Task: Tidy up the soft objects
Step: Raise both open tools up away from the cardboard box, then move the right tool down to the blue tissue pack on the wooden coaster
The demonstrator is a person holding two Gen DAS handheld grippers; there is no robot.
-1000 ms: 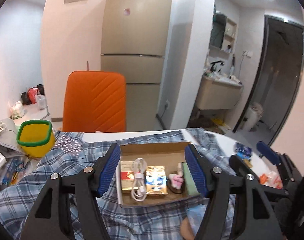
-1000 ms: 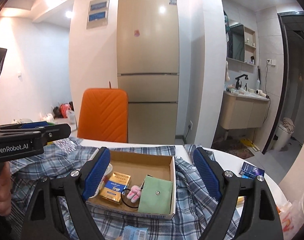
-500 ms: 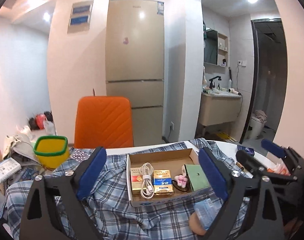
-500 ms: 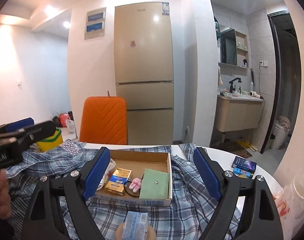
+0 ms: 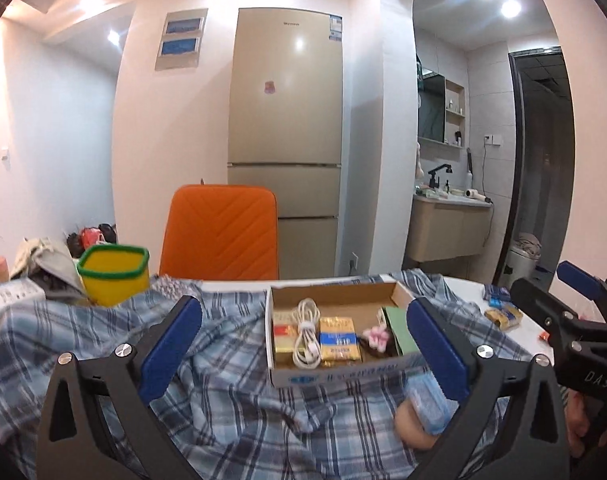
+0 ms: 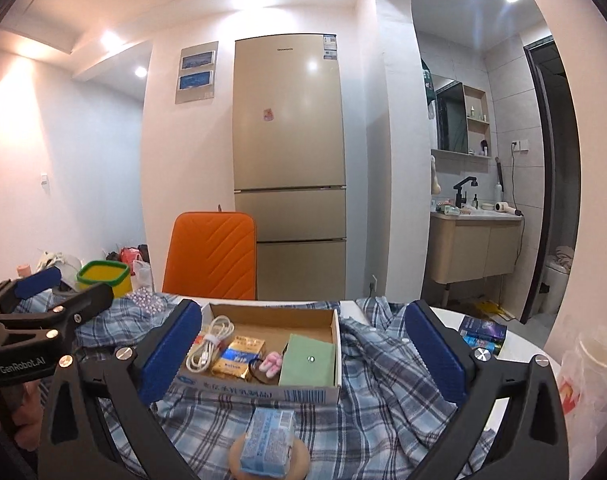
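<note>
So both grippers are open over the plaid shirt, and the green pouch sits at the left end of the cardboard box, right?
Not quite. The green pouch sits at the right end of the cardboard box, as the right wrist view shows. Both grippers, left and right, are open over the plaid shirt.

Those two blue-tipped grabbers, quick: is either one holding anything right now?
Left gripper: open, holding nothing.
Right gripper: open, holding nothing.

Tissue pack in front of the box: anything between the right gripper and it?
Nothing visible. The tissue pack lies on the plaid shirt, just nearer than the cardboard box, in the gap of the open right gripper. The left gripper is off to the side, also open.
</note>
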